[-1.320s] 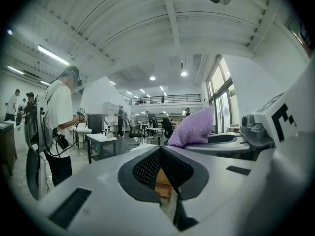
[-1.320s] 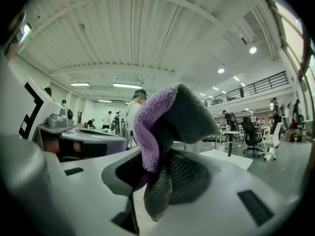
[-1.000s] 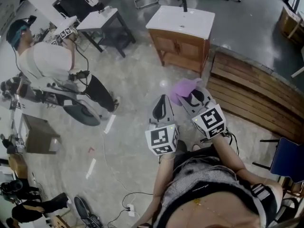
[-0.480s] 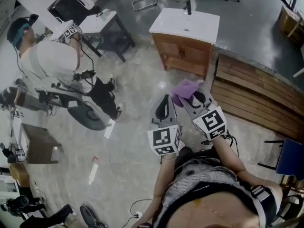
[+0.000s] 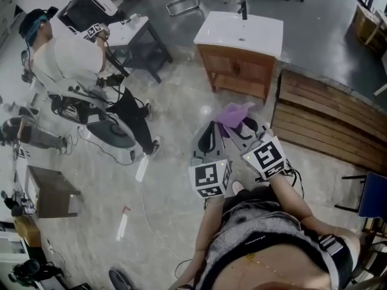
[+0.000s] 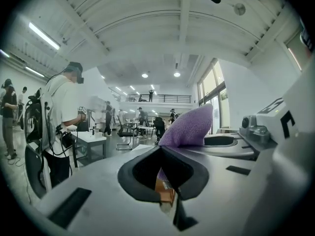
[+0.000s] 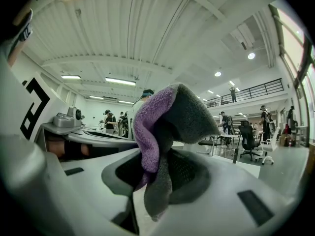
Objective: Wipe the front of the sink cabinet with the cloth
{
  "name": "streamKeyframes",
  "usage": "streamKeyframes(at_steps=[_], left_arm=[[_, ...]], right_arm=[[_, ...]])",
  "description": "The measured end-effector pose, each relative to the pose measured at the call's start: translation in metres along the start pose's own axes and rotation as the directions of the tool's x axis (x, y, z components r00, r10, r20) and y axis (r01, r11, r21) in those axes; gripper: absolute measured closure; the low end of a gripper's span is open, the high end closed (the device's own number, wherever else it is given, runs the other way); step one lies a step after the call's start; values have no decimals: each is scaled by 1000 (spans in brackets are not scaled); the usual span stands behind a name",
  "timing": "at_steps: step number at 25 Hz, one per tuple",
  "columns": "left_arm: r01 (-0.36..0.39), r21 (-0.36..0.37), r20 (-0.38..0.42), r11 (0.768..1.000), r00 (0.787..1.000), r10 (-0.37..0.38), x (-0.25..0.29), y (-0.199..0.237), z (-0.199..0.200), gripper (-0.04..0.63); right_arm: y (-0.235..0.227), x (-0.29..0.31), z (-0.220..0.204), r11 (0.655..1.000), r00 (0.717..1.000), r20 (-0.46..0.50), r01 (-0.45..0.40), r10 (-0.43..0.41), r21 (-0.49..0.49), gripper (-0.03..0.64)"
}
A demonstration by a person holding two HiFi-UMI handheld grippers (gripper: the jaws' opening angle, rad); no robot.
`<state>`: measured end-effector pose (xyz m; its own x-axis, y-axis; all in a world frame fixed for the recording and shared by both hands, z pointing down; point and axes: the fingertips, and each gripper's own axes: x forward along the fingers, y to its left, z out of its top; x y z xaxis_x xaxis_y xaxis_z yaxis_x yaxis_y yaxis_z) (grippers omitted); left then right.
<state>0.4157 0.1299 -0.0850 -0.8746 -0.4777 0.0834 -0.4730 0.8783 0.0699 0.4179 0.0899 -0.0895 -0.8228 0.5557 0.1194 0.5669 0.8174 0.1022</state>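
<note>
The wooden sink cabinet (image 5: 237,68) with its white basin top (image 5: 240,32) stands on the floor ahead of me, its doors facing me. My right gripper (image 5: 240,125) is shut on a purple cloth (image 5: 233,113), held up in the air short of the cabinet. In the right gripper view the cloth (image 7: 165,119) bulges up out of the right gripper (image 7: 156,157). My left gripper (image 5: 207,139) hangs beside it, shut with nothing in it. From the left gripper (image 6: 161,149) I see the cloth (image 6: 189,129) just to the right.
A person (image 5: 69,62) with grippers stands at a dark desk (image 5: 130,32) at the left. A wooden slatted platform (image 5: 326,122) lies right of the cabinet. A blue chair (image 5: 372,195) is at the right edge. Cables (image 5: 151,222) trail on the floor.
The cabinet sits slightly lower and further right in the head view. The person at the left has shifted up the frame. Both grippers hold the same pose, cloth still gripped.
</note>
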Motion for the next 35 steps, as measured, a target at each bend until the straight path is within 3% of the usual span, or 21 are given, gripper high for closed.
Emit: streamKeyframes(at_steps=[16,35], left_arm=[[13,-13,12,1000,1000,-13,32,40,15,589],[-24,-6,-23,1000,999,23,159,76,30,589]], right_arm=[[-21,43,5,999,999,-43,32,-31,15,443],[-116,136,13,1000,999,-52,8,-7,18,443]])
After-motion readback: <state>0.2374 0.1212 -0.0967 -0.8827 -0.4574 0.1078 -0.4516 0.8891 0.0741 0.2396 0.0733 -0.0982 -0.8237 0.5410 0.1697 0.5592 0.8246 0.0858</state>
